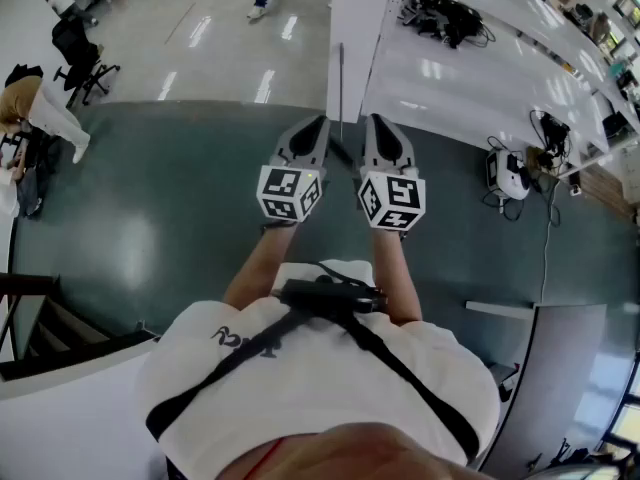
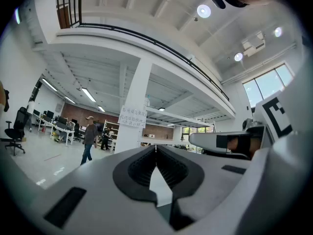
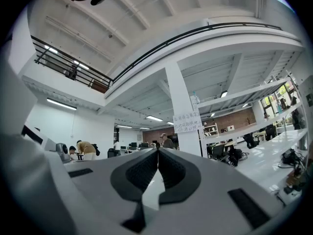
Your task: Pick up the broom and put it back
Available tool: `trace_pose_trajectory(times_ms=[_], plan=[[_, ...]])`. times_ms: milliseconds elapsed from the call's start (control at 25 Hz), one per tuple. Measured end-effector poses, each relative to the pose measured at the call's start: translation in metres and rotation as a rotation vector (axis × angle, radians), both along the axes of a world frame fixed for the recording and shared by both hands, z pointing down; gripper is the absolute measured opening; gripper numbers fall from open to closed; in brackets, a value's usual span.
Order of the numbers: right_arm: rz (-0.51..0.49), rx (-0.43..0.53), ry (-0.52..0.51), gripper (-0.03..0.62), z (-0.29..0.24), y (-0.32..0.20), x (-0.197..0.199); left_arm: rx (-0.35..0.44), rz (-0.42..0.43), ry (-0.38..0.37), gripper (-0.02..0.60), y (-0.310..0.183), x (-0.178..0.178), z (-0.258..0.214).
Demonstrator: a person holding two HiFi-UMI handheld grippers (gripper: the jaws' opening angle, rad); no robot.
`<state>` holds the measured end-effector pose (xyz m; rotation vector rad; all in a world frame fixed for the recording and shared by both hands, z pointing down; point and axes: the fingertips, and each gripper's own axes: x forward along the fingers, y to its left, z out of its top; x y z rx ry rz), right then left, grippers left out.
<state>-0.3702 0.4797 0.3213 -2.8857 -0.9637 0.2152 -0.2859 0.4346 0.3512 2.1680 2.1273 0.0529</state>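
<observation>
Holding two claws side by side, the person points them both at one big white pillar [image 1: 355,28]. The left claw [image 1: 320,124] is shut tight, with its two jaws pressed together and nothing between them. The right claw [image 1: 376,120] is shut tight too, and it holds nothing. Each claw has one cube with black and white squares on it. That makes two cubes, the left cube [image 1: 290,193] and the right cube [image 1: 392,200].

One thin dark stick [image 1: 341,78] stands upright against the pillar. It is just ahead of the claws, in line with the gap between them (it may be the broom's handle, but I cannot tell for sure). Neither claw holds it.

One paper sign [image 2: 132,117] with writing hangs on the pillar. The floor [image 1: 150,218] under the claws is dark and shiny.

On the right, one long white bench [image 1: 500,88] carries one pile of black cables [image 1: 445,18]. One black office chair [image 1: 80,53] stands far off on the left. One bending person [image 1: 30,103] is near it.

In the left gripper view, one walking person in a cap [image 2: 89,137] crosses a pale floor. Three round lamps [image 2: 204,11] shine on the ceiling.
</observation>
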Motion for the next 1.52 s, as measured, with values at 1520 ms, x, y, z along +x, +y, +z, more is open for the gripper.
trace_pose_trajectory(times_ms=[1520], plan=[[0.038,0.022,-0.077,0.008,0.025,0.118,0.059,-0.031,0.024,-0.001,0.012,0.132,0.060,0.014]])
